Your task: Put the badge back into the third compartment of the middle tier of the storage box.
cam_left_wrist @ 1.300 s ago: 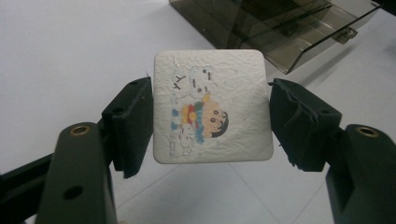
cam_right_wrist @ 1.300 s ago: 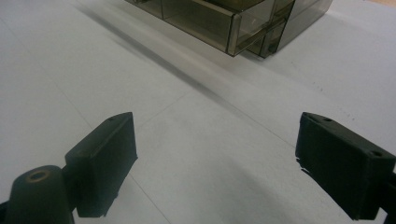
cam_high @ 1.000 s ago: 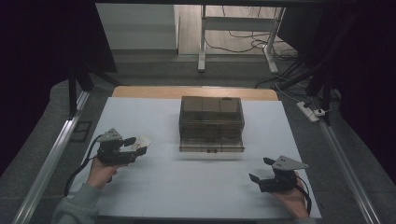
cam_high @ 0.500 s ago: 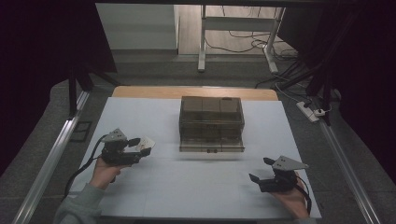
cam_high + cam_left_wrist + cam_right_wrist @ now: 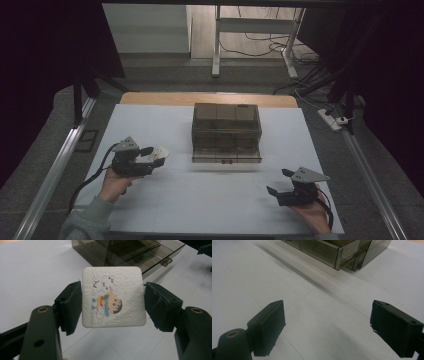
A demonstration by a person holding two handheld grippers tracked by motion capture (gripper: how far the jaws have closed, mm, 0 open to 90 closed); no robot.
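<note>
Card (image 5: 113, 297): thin, light, crinkled, bendable; hold by side edges.
Left gripper (image 5: 113, 305): clamped on card, centre frame.
Right gripper (image 5: 327, 327): released, nothing between jaws.

left gripper (image 5: 152, 156): black body with a grey three-cornered plate on top; a black cable trails from it toward the table's near left edge.
right gripper (image 5: 278, 183): black body, also topped by a grey three-cornered plate; a dark cable loops at the wrist.
left jaws: two black blocky arms, each with a brass-ringed hole near its base and a smaller plain hole lower down; the dark pads (image 5: 72, 306) look worn, with frayed edges on the right one.
right jaws: matte black rectangular pads (image 5: 268, 325); a brass-ringed hole on the left arm, small screw holes on the right pad.
left sleeve (image 5: 85, 222): pale grey-green knit with a ribbed cuff.
</note>
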